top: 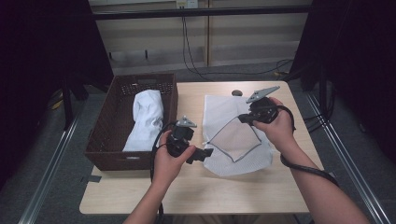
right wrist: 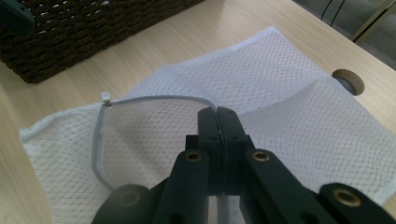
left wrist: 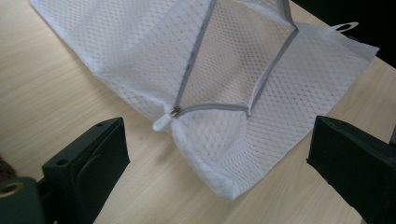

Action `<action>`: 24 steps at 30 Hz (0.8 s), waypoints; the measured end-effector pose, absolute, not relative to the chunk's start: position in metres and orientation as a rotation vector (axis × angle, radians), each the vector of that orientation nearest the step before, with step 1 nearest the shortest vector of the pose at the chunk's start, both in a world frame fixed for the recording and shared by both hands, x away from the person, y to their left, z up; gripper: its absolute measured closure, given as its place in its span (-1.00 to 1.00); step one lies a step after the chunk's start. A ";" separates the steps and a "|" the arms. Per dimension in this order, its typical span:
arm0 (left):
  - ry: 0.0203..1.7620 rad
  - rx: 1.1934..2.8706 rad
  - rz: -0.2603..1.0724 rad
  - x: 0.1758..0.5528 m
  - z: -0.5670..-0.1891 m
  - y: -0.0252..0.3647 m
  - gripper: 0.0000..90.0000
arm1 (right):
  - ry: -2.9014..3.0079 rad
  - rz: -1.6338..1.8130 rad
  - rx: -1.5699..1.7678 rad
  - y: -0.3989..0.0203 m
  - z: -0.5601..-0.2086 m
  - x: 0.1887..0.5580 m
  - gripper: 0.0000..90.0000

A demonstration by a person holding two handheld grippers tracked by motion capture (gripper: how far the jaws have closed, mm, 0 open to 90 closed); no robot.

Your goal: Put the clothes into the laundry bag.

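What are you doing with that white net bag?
A person at a table works a white mesh bag with two grippers. The right gripper is shut on the bag's grey zipper edge, holding the mouth open. The left gripper hangs open beside the zipper pull. A white cloth lies in the wicker basket.

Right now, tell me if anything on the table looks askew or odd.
Nothing is spilled or damaged. The white mesh bag lies crooked, its lower corner folded, its grey-edged mouth lifted open by the shut right tongs. The white cloth slumps against the basket wall.
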State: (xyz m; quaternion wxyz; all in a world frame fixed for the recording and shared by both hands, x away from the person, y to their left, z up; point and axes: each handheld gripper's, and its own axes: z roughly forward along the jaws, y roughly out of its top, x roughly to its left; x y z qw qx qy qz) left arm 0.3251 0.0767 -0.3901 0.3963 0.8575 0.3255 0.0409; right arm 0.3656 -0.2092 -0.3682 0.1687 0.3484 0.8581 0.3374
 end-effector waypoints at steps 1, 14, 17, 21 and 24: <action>0.834 2.164 0.098 0.327 -0.389 0.078 -0.90 | 2.440 0.967 0.992 -0.210 -0.368 0.366 1.00; 0.891 2.154 0.129 0.343 -0.381 0.097 -0.90 | 2.438 0.976 0.989 -0.211 -0.367 0.364 1.00; 0.889 2.160 0.138 0.345 -0.379 0.099 -0.90 | 2.437 0.978 0.983 -0.211 -0.366 0.364 1.00; 0.912 2.161 0.142 0.351 -0.376 0.104 -0.90 | 2.438 0.953 0.984 -0.210 -0.366 0.363 1.00; 0.910 2.170 0.160 0.355 -0.373 0.109 -0.90 | 2.445 0.972 0.977 -0.210 -0.366 0.363 1.00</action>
